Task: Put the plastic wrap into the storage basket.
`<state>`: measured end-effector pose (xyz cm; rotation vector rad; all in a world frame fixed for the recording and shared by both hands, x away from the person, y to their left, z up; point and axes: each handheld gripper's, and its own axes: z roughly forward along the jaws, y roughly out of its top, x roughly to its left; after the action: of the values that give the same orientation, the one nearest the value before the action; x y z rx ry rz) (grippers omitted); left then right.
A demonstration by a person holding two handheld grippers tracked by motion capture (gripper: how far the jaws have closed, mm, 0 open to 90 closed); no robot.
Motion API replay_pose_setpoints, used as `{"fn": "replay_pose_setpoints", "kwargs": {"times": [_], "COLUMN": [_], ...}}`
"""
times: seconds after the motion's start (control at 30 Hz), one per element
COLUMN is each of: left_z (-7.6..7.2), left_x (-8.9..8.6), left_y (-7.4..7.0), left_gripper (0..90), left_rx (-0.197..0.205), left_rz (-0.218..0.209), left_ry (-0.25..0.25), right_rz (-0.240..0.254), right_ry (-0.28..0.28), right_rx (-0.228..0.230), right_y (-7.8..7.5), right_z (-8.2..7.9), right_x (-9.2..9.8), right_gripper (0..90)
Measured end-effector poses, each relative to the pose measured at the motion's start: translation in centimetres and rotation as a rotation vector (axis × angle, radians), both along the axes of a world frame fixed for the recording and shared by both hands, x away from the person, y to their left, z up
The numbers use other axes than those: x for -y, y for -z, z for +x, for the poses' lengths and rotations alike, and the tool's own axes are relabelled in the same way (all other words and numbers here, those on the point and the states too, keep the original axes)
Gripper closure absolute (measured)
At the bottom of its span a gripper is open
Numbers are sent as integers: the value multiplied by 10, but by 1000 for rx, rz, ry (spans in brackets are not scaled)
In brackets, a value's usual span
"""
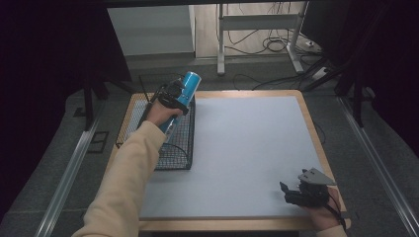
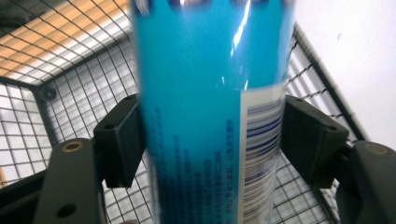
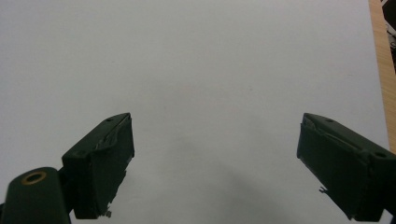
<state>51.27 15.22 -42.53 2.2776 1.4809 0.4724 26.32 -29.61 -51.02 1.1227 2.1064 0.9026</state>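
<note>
High view: left gripper [image 1: 174,97] clamps blue can [image 1: 184,94] mid-body, tilted above wire basket [image 1: 174,157] at table's left edge. Likely rigid, glossy, slippery; mid-barrel grip suits. Right gripper [image 3: 215,163] wide open, empty, near-right corner.

Left gripper [image 1: 174,96] raised at far left, arm in a cream sleeve [image 1: 129,173] extended forward, jaws clamped on both sides of a blue cylinder [image 2: 212,112]. Right gripper [image 1: 291,193] low at near right, hand [image 1: 323,217] behind, jaws spread wide apart.
</note>
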Motion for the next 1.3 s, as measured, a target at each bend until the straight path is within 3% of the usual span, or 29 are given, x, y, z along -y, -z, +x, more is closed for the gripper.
{"fn": "replay_pose_setpoints", "kwargs": {"times": [0.13,0.27,0.4,0.57,0.73,0.87,1.0,1.13,1.3], "left_z": [-5,-15,-29,-49,-77,-102,-126,-149,-176], "left_x": [-1,-2,-4,-5,-1,6,16,27,45], "left_y": [-11,-20,-29,-43,-52,-53,-53,-50,-33], "left_gripper": [199,150,146,144,147,151,153,153,154], "left_rx": [-9,12,20,73,109,129,156,169,170], "left_rz": [-25,-43,-52,-86,-93,-137,-155,-206,-231], "left_ry": [15,24,38,53,82,140,206,276,367], "right_rz": [0,1,-2,-2,0,-3,-4,-5,-4], "right_ry": [0,-1,-4,-2,-2,-2,0,3,6], "right_rx": [-3,-2,-1,3,5,3,3,1,0], "right_y": [0,0,0,-1,-1,-1,-1,0,-1], "right_z": [0,0,0,-1,-1,-1,-2,-1,-1], "right_x": [0,0,-1,-1,-1,-2,-2,-2,-1], "right_gripper": [114,114,114,114,114,114,114,114,114]}}
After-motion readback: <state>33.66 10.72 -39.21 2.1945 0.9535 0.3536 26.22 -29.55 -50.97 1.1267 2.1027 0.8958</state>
